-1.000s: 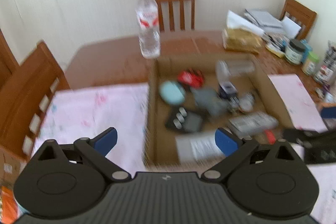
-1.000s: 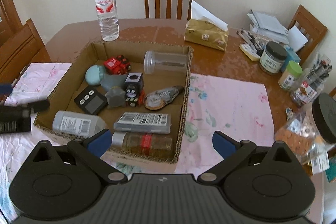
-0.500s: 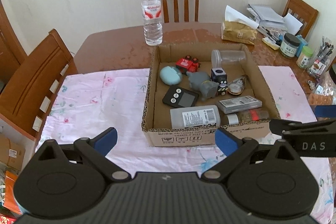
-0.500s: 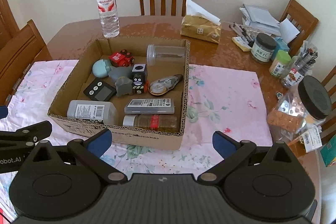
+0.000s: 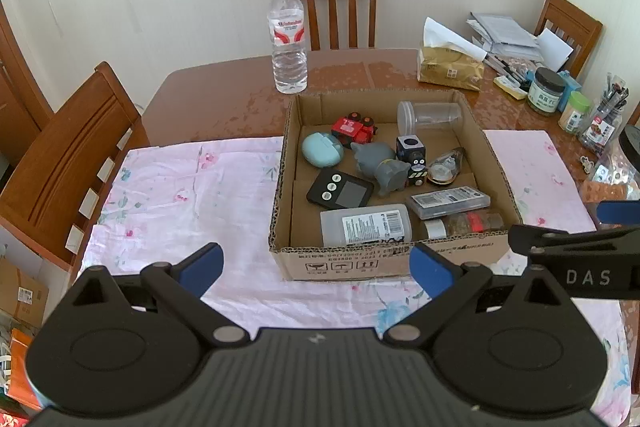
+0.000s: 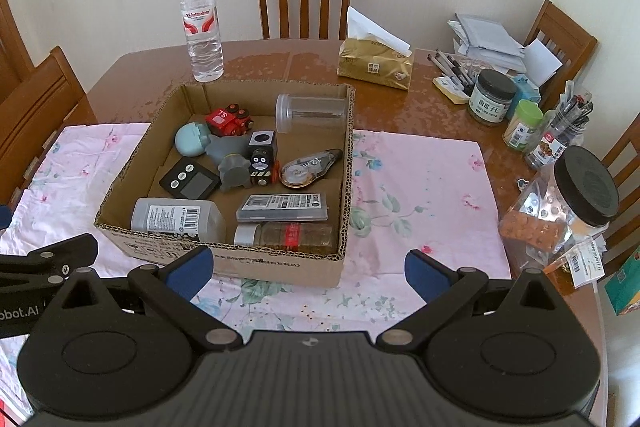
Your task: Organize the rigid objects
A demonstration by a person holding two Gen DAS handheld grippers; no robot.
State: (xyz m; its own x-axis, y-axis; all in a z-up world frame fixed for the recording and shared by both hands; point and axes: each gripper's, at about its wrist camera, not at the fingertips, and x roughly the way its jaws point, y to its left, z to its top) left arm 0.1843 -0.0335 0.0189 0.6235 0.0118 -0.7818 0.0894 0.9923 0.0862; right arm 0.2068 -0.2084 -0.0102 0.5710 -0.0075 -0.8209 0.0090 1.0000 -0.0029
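Left tool point(image 5: 316, 265) spread, nothing between the tips, hovering over the pink cloth point(image 5: 180, 195) just short of the box point(image 5: 360, 263). Right tool point(image 6: 306, 267) likewise spread and bare, held back from the box's near wall, right of the other.

Box sitting on the worktop point(image 5: 224, 103) between two cloth panels, holding all the small rigid items: label bottle point(image 5: 366, 225) lying along the near wall, spice jar point(image 5: 460, 225) on its side just beside it, flat grey case point(image 5: 448, 201) right behind. Mid-box: black timer point(image 5: 340, 191), grey animal toys point(image 5: 380, 165) touching, black cube toy point(image 5: 412, 157), tape dispenser point(image 5: 446, 167) by the right wall. Far end: teal case point(image 5: 322, 149), red toy point(image 5: 354, 129), clear jar point(image 5: 430, 117) on its side against the back wall.

Beyond the box: water bottle point(image 5: 289, 35) upright, tissue pack point(image 5: 450, 69), jars and pens at the far right, snack jar point(image 6: 568, 203) near the right edge.

Step unclear: fits either items gathered in the box and both tools backed off, or a box of jumble waiting to be sorted out onto the cloth. Not settled by these views. Any next pick would call for a wide-open approach from above, closing across a narrow side; crowded middle leaves little finger room, lying round jars likely to roll.
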